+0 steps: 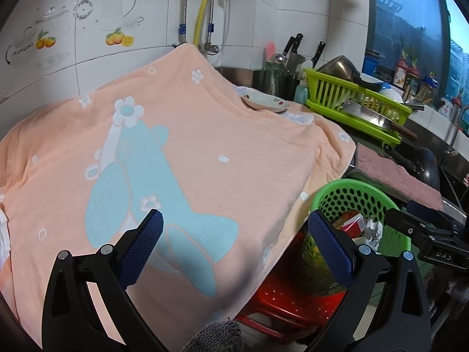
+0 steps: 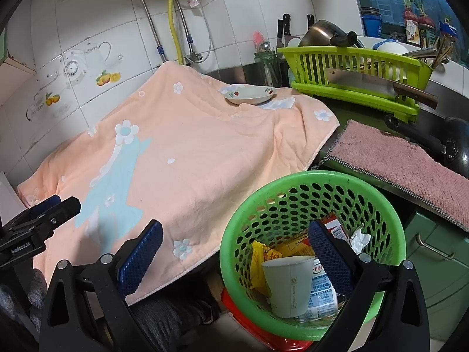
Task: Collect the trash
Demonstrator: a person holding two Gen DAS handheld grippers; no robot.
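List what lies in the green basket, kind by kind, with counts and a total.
Seen in the green basket:
Paper cup: 1
Yellow snack wrapper: 1
Red carton: 1
White printed pouch: 1
Crumpled paper: 1
Total: 5 visible; more may lie hidden underneath.

Between your right jaws sits a glossy perforated plastic basket (image 2: 296, 184) holding a matt paper cup (image 2: 288, 284); left of them, soft cloth towel (image 2: 205, 146).
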